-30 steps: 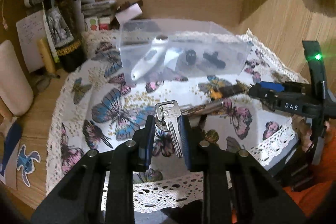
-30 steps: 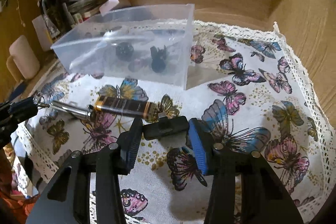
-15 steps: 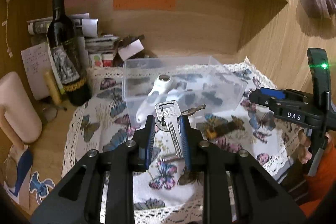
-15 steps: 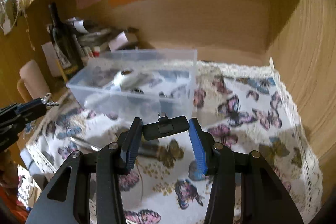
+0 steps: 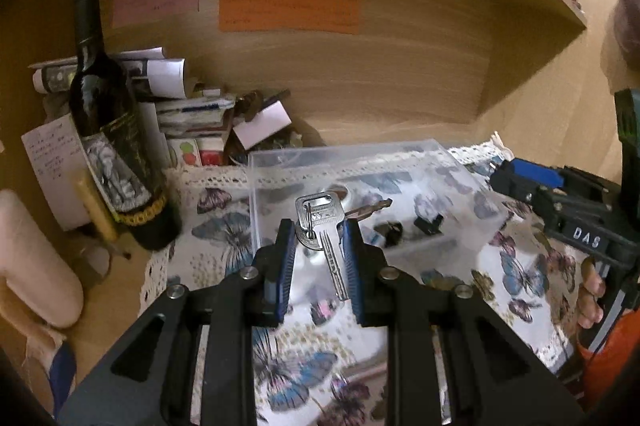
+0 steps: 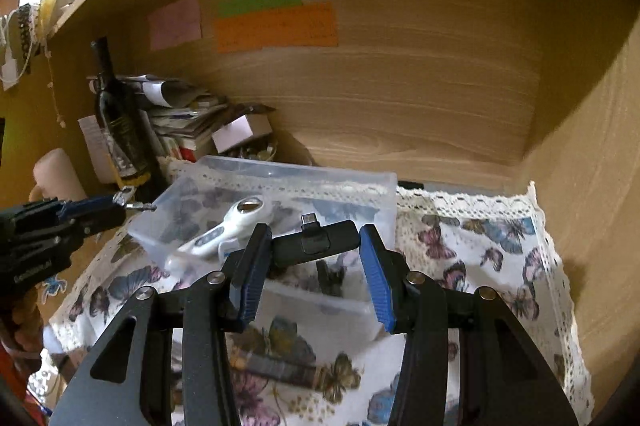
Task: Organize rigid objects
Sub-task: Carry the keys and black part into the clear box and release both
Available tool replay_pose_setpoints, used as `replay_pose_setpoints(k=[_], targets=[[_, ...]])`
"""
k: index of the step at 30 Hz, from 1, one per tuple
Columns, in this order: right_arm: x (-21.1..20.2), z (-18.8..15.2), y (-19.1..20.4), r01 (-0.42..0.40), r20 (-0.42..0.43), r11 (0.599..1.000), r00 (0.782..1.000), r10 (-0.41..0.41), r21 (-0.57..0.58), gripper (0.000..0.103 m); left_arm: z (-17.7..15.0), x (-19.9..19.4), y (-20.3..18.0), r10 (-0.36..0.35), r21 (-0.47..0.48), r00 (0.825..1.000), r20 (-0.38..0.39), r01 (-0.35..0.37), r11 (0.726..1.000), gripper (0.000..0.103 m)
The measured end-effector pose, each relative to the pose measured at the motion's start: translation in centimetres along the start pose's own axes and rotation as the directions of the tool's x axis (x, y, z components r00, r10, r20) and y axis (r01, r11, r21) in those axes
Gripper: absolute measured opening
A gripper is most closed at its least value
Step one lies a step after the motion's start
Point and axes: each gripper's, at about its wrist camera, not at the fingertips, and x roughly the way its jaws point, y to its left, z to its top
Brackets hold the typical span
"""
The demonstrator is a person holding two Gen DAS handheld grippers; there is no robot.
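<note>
My left gripper [image 5: 319,240] is shut on a bunch of silver keys [image 5: 320,216] and holds it in the air at the near left corner of the clear plastic box [image 5: 472,178]. My right gripper [image 6: 316,250] is shut on a black USB adapter [image 6: 316,246] and holds it above the box's near wall [image 6: 320,302]. The box holds a white thermometer-like device [image 6: 232,222] and small black pieces [image 5: 428,224]. The left gripper also shows in the right wrist view [image 6: 80,212], and the right gripper in the left wrist view [image 5: 520,180].
A butterfly-print cloth with lace edge [image 6: 500,238] covers the desk. A brown-black lighter-like stick [image 6: 276,370] lies on it in front of the box. A dark wine bottle [image 5: 108,122], stacked papers [image 5: 192,114] and a cream roll [image 5: 32,258] stand at the back left. Wooden walls enclose back and right.
Both grippers have risen off the cloth with their objects and moved forward toward the box. The keys and the adapter now hang at the box's near edge.
</note>
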Motion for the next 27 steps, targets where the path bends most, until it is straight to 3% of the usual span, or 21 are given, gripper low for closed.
replay_pose_setpoints(k=[4,16,27], targets=[[1.8,0.7,-0.1,-0.006,-0.025,1.0,1.0,0.006,0.001,0.042,1.1,1.5,0.5,0.001,0.007,1.0,-0.009,-0.001,1.0,0.024],[7.3,-0.5,0.4,-0.026,-0.173,0.999,0.984,0.031,0.029,0.042,1.1,7.7,-0.4,-0.044,0.058,0.988,-0.146,0.053,0.997,0.024],[8.2,-0.8,0.9,-0.035,-0.203,0.999,0.979,0.036,0.009,0.043,0.4,10.7,-0.5,-0.045,0.07,0.975,-0.219,0.062,0.996,0.024]])
